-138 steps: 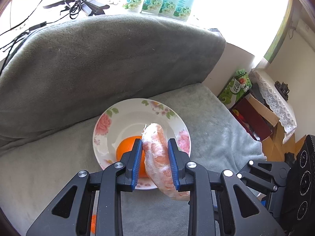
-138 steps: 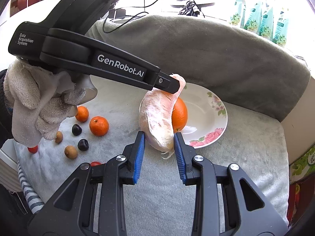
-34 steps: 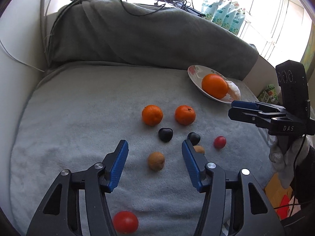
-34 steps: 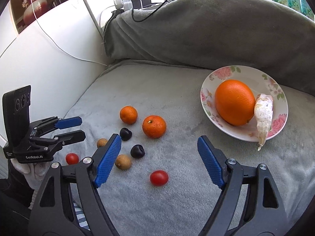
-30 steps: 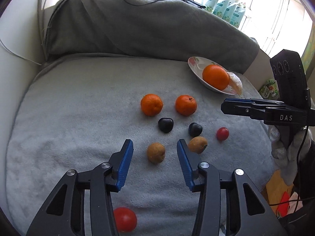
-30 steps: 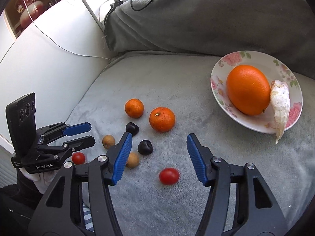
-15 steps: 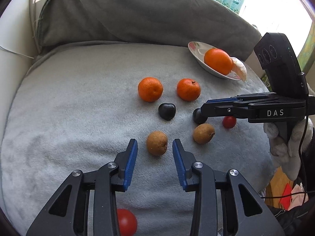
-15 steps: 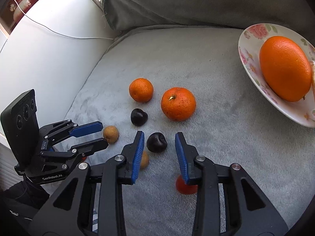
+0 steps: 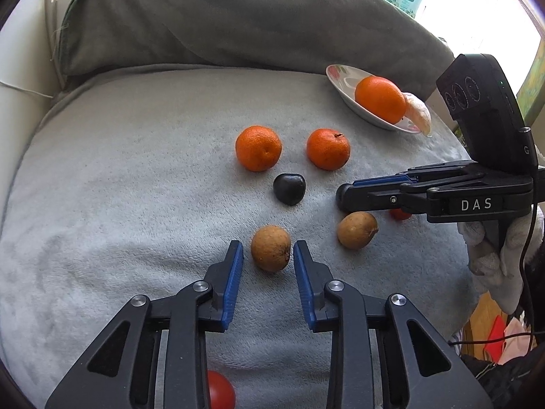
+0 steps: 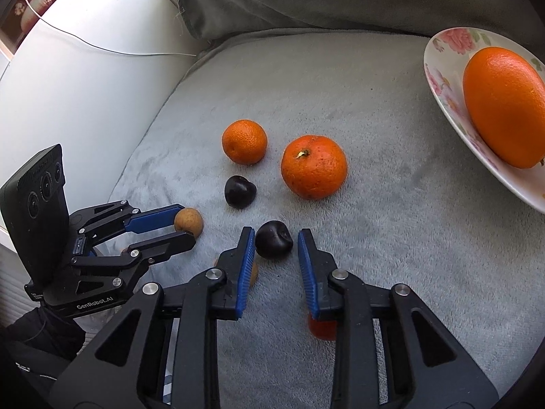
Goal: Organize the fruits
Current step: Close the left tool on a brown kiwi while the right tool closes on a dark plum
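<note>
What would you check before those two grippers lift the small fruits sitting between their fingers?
1. Brown fruit centred in left gripper: ok; jaws closing, not pressing yet.
2. Right gripper shut on dark fruit: ok.
3. Second brown fruit clear of the right gripper: cannot tell; it lies just beneath.
4. Room on plate beside orange: ok.
</note>
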### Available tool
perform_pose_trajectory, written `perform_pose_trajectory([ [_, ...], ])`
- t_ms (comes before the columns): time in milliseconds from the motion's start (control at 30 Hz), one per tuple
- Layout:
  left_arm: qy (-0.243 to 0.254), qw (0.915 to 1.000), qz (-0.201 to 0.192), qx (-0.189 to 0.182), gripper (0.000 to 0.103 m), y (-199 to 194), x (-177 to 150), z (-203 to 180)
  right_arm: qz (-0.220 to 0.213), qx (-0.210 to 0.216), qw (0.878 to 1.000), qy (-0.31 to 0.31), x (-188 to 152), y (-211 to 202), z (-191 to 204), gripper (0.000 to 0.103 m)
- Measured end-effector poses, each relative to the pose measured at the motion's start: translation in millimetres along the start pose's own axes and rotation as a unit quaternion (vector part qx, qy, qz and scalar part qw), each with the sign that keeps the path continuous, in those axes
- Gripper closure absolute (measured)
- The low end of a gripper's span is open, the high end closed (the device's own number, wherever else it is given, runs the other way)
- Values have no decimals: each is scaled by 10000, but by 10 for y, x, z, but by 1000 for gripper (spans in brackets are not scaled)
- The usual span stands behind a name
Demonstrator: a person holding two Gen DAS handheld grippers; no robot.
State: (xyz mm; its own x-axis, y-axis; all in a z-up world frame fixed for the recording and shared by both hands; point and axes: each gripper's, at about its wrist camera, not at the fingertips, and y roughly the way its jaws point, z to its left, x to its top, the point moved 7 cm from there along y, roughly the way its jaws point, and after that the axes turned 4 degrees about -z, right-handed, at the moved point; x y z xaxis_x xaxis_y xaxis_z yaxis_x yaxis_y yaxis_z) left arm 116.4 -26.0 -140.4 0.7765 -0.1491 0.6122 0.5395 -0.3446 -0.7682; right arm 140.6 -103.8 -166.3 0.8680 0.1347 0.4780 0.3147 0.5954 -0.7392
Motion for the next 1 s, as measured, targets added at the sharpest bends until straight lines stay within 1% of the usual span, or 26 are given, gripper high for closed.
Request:
perform_pose_trajectory([
  [200, -32, 10000, -16, -39, 80, 22, 20, 16, -41, -10, 10000, -35, -7, -2, 4, 80],
  [300, 5, 10000, -41, -6, 80, 19, 32, -1, -98, -27, 9999, -28, -11, -26, -1, 81],
  [533, -125, 9998, -142, -70, 80, -64, 92, 32, -316, -27, 9995, -9, 7, -170, -13, 81],
  [800, -166, 9993, -285, -153, 80, -126, 224, 21, -730, -140, 9972, -48, 111, -499, -48, 81],
  [1000, -64, 9987, -460, -192, 80, -155, 430, -49, -1138, -298, 9931, 20, 226, -817, -176, 81],
])
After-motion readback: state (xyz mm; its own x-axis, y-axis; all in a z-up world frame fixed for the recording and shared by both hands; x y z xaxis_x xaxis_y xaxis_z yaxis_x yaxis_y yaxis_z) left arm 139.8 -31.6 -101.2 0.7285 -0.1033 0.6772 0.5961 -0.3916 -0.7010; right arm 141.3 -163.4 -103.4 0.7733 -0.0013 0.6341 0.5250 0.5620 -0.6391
